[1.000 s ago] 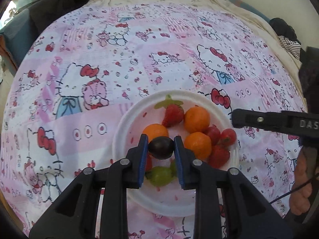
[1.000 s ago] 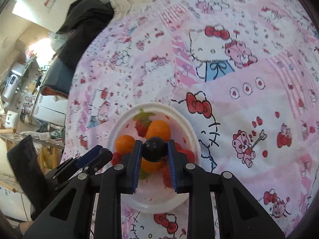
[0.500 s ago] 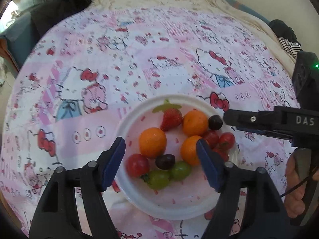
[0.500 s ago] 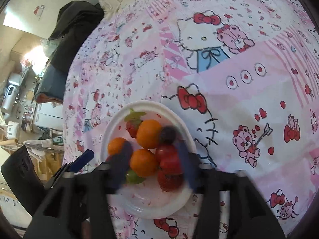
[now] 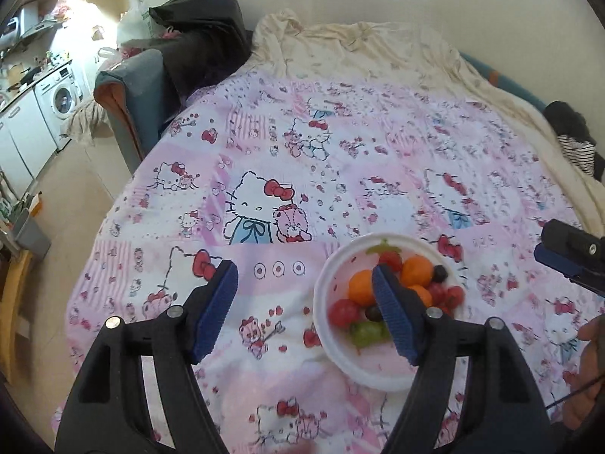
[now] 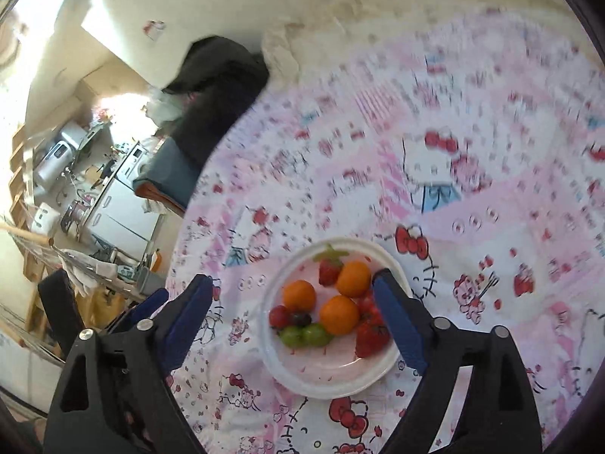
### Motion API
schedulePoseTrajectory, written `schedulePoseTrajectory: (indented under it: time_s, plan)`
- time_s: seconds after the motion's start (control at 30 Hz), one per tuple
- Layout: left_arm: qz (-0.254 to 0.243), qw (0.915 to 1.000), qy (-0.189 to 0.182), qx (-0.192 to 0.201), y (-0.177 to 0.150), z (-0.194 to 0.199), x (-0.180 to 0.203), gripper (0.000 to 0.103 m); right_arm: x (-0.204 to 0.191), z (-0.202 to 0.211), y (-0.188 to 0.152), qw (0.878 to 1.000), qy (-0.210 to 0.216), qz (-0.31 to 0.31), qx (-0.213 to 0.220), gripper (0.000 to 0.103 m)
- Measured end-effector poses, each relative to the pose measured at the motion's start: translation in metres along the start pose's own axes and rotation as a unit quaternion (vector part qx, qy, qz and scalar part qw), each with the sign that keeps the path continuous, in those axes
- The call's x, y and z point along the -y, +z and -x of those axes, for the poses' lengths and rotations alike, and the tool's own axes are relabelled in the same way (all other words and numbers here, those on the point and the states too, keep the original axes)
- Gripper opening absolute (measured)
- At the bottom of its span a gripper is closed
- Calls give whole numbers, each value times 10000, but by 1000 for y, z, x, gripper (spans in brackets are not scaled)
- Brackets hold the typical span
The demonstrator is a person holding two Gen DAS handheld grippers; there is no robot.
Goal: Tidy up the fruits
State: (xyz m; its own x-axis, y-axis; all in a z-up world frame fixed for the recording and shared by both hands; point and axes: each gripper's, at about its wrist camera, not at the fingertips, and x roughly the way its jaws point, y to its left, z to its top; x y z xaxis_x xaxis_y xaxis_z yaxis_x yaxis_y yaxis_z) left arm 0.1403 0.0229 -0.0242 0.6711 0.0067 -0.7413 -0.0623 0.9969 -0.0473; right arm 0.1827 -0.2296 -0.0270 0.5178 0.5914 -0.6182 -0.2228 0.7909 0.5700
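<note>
Fruit fills the white plate (image 6: 321, 382) low in both frames while our left gripper (image 5: 304, 302) gapes empty and our right gripper (image 6: 293, 312), seemingly empty too, is opening.

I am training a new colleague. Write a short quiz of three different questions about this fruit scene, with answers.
1. True or false: the left tongs hold a dark grape.
2. How many orange fruits lie on the white plate?
3. Choose: the green grapes lie (a) on the bedsheet, (b) on the plate, (c) between the right tongs' pads.

Key: 1 false, nothing is between them; 2 three; 3 b.
</note>
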Motion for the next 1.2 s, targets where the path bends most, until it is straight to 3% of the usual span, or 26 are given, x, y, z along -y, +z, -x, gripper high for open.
schedulePoseTrajectory:
  time_s: [0.1,0.17,0.23,0.3,0.53,0.83,1.2]
  plan:
    - [-153,9996,58,226,-10,25,0,70,-11,19,-14,9988,-314,287,239,93]
    - [-148,9993,16,344,-18,40,-2,73,-16,27,-26,9973,-546,400,293,102]
    - [-50,9991,-57,411,-24,53,-3,92,-21,35,-36,9964,-597,509,316,102]
    - [40,9990,-39,438,-31,62,-4,102,-27,43,-46,9950,-667,633,378,103]
    - [-7,9995,-156,284,-56,77,-1,103,-51,60,-87,9814,-1259,1141,894,103]
    - [-64,9988,-203,452,-68,89,2,103,-59,69,-114,9709,-1707,1284,1079,103]
    - [-30,9992,-126,365,-72,79,5,103,-49,59,-109,9753,-1669,1065,974,103]
